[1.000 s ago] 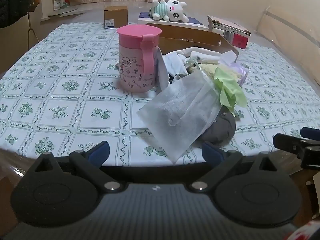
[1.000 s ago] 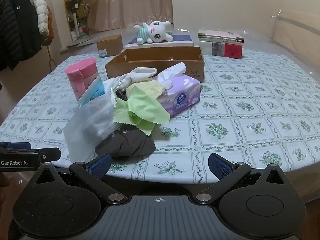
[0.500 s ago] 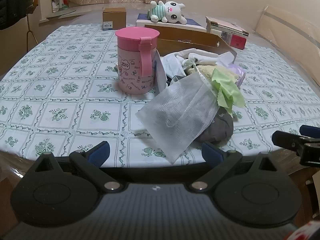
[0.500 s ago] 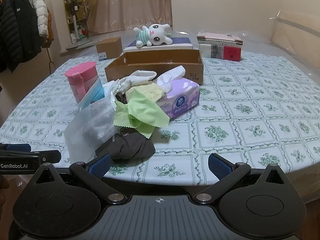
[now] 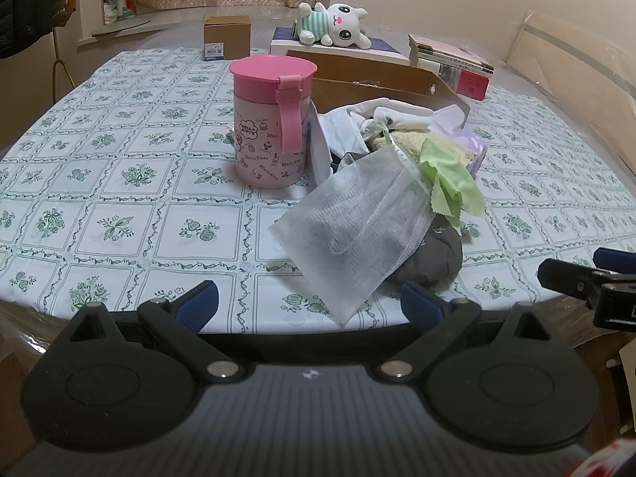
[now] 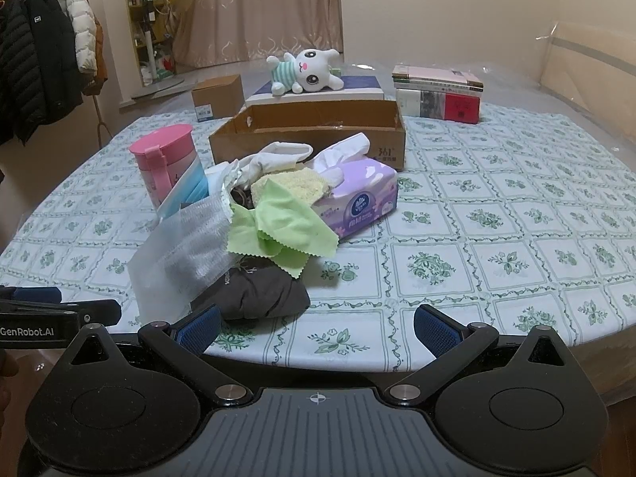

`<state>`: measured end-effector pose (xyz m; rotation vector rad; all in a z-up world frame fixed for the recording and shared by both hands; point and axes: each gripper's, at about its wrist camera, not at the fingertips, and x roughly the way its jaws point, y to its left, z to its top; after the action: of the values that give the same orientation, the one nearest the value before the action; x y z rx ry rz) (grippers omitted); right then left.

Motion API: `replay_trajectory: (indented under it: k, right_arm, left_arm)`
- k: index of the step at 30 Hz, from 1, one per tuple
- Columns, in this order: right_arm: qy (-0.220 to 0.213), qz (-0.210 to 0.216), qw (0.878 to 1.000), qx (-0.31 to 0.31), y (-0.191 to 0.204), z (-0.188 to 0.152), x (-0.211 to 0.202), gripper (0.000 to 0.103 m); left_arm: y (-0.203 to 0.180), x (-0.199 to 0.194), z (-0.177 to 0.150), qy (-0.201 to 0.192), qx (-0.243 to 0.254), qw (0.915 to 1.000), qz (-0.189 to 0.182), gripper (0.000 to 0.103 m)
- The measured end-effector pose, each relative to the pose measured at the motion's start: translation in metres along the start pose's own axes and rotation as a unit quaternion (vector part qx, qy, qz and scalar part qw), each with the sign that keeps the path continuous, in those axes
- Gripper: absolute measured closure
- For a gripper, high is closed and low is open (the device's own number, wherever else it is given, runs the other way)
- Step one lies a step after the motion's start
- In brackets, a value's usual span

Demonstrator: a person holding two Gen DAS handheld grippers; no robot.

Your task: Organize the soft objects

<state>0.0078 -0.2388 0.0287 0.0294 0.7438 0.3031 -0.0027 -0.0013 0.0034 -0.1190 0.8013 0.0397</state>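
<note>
A heap of soft things, white mesh pouch point(image 5: 357, 230), green cloth point(image 6: 278, 226) and grey fabric bundle point(image 6: 258, 294), lies near the table's point(image 6: 516, 238) front edge. Left gripper point(image 5: 310, 302) and right gripper point(image 6: 318, 326) hover at that edge, fingers spread wide, empty.

Cup point(image 6: 165, 163) left of cloth pile point(image 6: 278, 214), cardboard box point(image 6: 310, 131) behind, plush toy point(image 6: 306, 71) beyond
</note>
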Motion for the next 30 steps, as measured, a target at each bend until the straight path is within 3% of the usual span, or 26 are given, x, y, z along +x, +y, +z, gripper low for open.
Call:
replay_trajectory:
  k: [30]
  right_arm:
    - [-0.003,-0.001,1.000,0.001,-0.0009,0.0012,-0.0004,0.000]
  left_arm:
    - [-0.0021,-0.0012,0.0008,0.002,-0.002,1.0000,-0.004,0.006]
